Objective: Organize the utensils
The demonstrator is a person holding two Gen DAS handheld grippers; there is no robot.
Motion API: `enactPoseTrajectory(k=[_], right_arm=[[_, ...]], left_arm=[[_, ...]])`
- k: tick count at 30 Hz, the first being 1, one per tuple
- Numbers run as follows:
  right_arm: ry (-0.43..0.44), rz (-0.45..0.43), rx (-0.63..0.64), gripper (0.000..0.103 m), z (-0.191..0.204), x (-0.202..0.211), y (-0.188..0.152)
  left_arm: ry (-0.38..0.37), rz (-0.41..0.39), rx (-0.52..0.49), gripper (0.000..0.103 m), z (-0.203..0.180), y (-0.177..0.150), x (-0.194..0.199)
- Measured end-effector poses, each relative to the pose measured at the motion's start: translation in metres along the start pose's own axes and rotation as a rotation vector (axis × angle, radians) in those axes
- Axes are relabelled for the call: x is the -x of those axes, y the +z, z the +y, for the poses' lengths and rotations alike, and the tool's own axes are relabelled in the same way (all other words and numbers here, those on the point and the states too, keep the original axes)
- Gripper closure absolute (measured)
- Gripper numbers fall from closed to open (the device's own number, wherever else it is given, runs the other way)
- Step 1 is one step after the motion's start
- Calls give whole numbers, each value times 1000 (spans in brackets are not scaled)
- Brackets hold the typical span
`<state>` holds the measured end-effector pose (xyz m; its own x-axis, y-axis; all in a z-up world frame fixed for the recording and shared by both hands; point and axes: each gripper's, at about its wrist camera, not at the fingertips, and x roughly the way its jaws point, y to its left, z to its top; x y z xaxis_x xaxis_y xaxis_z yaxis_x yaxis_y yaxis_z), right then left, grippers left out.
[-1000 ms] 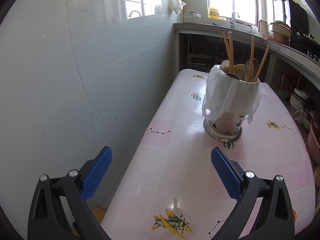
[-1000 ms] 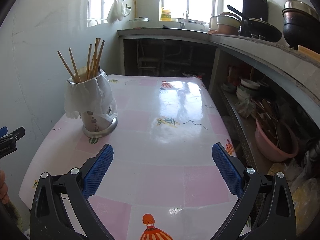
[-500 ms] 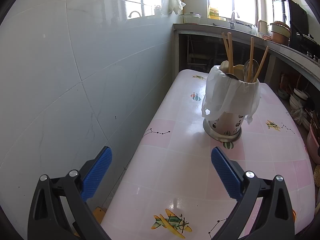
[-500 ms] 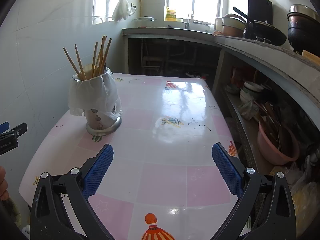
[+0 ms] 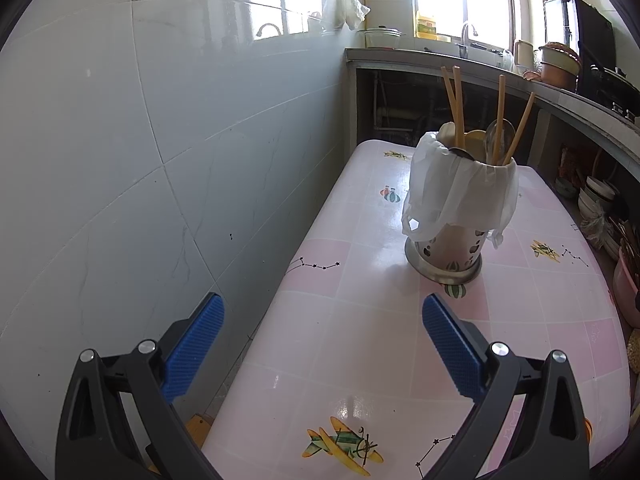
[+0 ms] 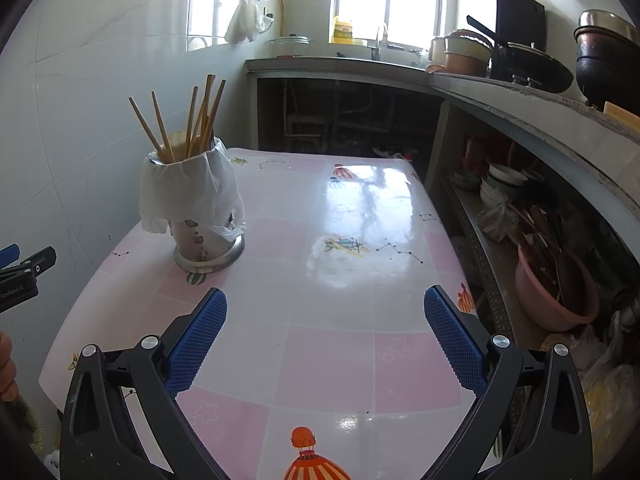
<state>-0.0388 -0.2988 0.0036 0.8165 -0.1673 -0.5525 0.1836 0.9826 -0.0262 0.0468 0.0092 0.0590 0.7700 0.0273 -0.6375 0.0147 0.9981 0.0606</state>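
Observation:
A steel utensil holder (image 5: 450, 246) (image 6: 206, 240) lined with a white plastic bag stands on the pink checked table (image 5: 360, 340) (image 6: 332, 320). Wooden chopsticks (image 5: 456, 104) (image 6: 200, 120) and spoons (image 5: 498, 136) stick up out of it. My left gripper (image 5: 322, 320) is open and empty, low over the table's near left edge by the wall, well short of the holder. My right gripper (image 6: 326, 316) is open and empty over the table's near middle, with the holder ahead to its left. The left gripper's tip (image 6: 28, 270) shows at the right wrist view's left edge.
A tiled wall (image 5: 160, 160) runs along the table's left side. A counter (image 6: 520, 96) with pots and a wok wraps the back and right. Under it sit shelves with bowls (image 6: 504, 180) and a pink basin (image 6: 556, 292). A fingertip (image 6: 6, 364) shows at the left edge.
The right gripper's view has shifted so the holder sits more toward the centre and a little closer. The left gripper has barely moved. Both stay open.

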Motion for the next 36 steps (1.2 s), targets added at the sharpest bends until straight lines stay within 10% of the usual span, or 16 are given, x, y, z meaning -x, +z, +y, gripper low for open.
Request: enactPoseTrajectory(k=[36], right_arm=[[7, 4, -29, 8, -3, 1, 3]], left_arm=[[-5, -5, -8, 6, -6, -1, 1]])
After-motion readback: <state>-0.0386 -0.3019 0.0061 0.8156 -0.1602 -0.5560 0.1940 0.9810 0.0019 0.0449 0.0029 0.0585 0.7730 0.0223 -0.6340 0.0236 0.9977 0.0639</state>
